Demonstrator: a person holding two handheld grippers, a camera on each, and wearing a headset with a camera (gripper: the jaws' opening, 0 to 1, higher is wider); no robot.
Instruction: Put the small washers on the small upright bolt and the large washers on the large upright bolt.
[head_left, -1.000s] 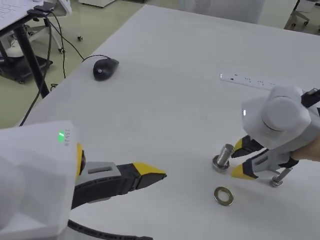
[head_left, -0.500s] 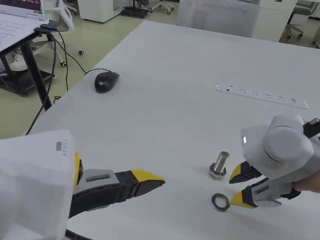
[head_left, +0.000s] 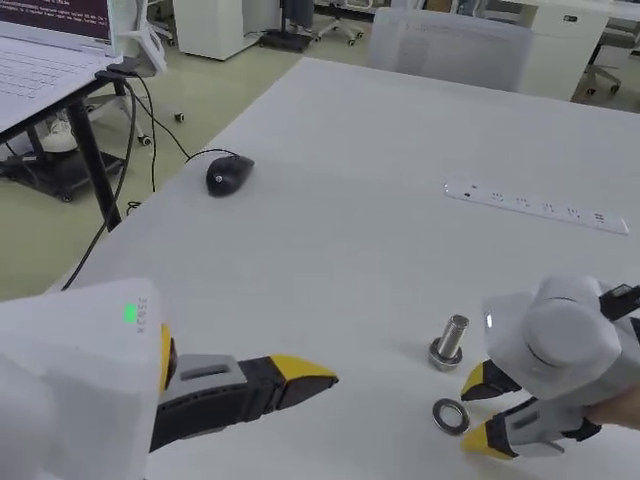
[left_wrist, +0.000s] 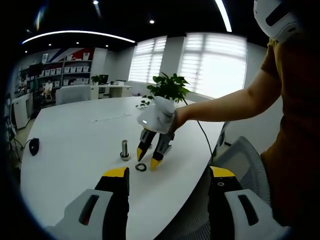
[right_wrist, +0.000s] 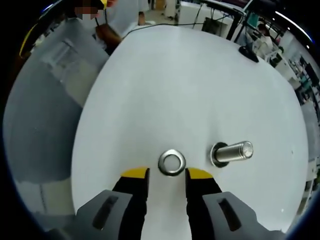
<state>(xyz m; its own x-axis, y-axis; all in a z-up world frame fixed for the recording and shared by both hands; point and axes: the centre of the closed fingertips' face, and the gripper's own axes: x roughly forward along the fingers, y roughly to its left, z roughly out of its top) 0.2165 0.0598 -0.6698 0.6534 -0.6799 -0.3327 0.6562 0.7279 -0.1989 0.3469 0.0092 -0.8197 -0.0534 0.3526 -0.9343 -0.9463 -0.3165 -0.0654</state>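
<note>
A large steel bolt (head_left: 450, 340) stands upright on the white table (head_left: 340, 230). A large washer (head_left: 441, 411) lies flat just in front of it. My right gripper (head_left: 470, 415) is open, its yellow tips right beside the washer. In the right gripper view the washer (right_wrist: 162, 163) lies just ahead of the gripper (right_wrist: 167, 174), with the bolt (right_wrist: 232, 152) to its right. My left gripper (head_left: 320, 378) hovers at the lower left, far from the bolt. In the left gripper view this gripper (left_wrist: 167, 172) is open and holds nothing, facing the bolt (left_wrist: 125, 149) and the right gripper (left_wrist: 147, 161).
A black mouse (head_left: 229, 174) lies near the table's left edge. A white power strip (head_left: 535, 206) lies at the back right. A laptop (head_left: 40, 50) stands on a side stand beyond the left edge, and a chair (head_left: 450, 45) stands at the far end.
My right gripper has moved from beside the bolt down to the loose washer. The left gripper has held its place. The head camera has shifted.
</note>
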